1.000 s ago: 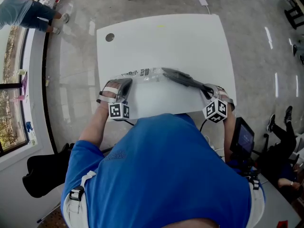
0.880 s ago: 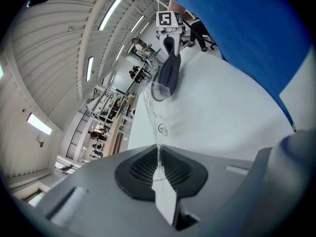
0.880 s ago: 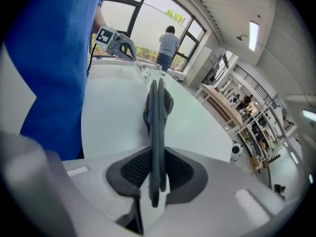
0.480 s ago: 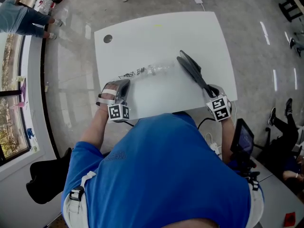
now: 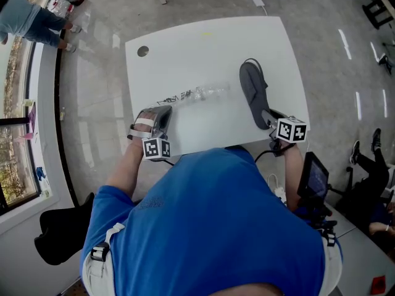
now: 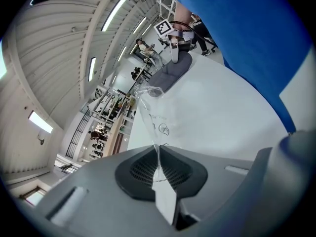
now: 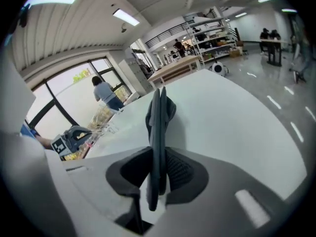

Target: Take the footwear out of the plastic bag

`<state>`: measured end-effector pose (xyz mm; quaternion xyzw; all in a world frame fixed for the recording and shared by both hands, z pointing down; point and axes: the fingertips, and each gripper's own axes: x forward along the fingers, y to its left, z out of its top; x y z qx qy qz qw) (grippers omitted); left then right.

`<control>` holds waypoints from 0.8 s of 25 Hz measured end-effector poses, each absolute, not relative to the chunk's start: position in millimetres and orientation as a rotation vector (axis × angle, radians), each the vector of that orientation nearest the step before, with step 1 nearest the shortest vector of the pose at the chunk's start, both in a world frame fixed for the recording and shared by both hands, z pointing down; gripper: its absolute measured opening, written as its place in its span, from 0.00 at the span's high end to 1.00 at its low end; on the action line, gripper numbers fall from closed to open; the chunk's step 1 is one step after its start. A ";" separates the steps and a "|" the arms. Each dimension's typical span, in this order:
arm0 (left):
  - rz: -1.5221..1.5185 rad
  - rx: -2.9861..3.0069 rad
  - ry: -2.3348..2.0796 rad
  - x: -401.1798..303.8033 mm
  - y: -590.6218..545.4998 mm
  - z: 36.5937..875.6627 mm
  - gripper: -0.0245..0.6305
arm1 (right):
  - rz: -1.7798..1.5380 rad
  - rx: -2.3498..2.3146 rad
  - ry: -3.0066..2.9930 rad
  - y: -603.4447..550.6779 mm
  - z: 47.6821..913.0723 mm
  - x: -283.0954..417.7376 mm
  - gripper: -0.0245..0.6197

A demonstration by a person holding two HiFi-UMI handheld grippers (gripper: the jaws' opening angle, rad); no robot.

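A dark grey flat shoe (image 5: 253,91) lies on the right part of the white table (image 5: 203,48), clear of the bag. My right gripper (image 5: 266,116) is shut on its near end. In the right gripper view the shoe (image 7: 158,117) stands on edge between the jaws, squeezed by both pads. The clear plastic bag (image 5: 199,94) with black print lies limp left of the middle. My left gripper (image 5: 164,111) is shut on its near corner. In the left gripper view the thin film (image 6: 154,120) runs up from the shut jaws of the left gripper (image 6: 159,158) toward the shoe (image 6: 170,74).
A round cable hole (image 5: 142,51) sits at the table's far left corner. A person (image 5: 32,18) stands by the window at the far left. A small screen (image 5: 316,179) stands beside my right arm, and a black bag (image 5: 58,227) lies on the floor.
The right gripper has drawn the shoe out of the bag toward the right and swung its toe away from me. The bag has gone slack and empty. The left gripper has stayed put.
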<state>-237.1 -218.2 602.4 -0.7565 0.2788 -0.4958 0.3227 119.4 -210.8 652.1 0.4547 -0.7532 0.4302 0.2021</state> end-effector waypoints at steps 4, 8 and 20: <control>-1.301 -1.987 0.738 -239.2 -217.3 599.6 0.93 | 1.277 1.312 -2.062 -213.5 661.1 128.0 0.81; -1.298 -1.985 0.740 -238.1 -215.3 597.9 0.93 | 1.201 1.330 -2.000 -211.3 673.8 136.5 0.74; -1.309 -2.114 0.609 -221.4 -197.5 593.0 0.93 | 0.953 1.316 -1.881 -205.6 682.8 150.2 0.65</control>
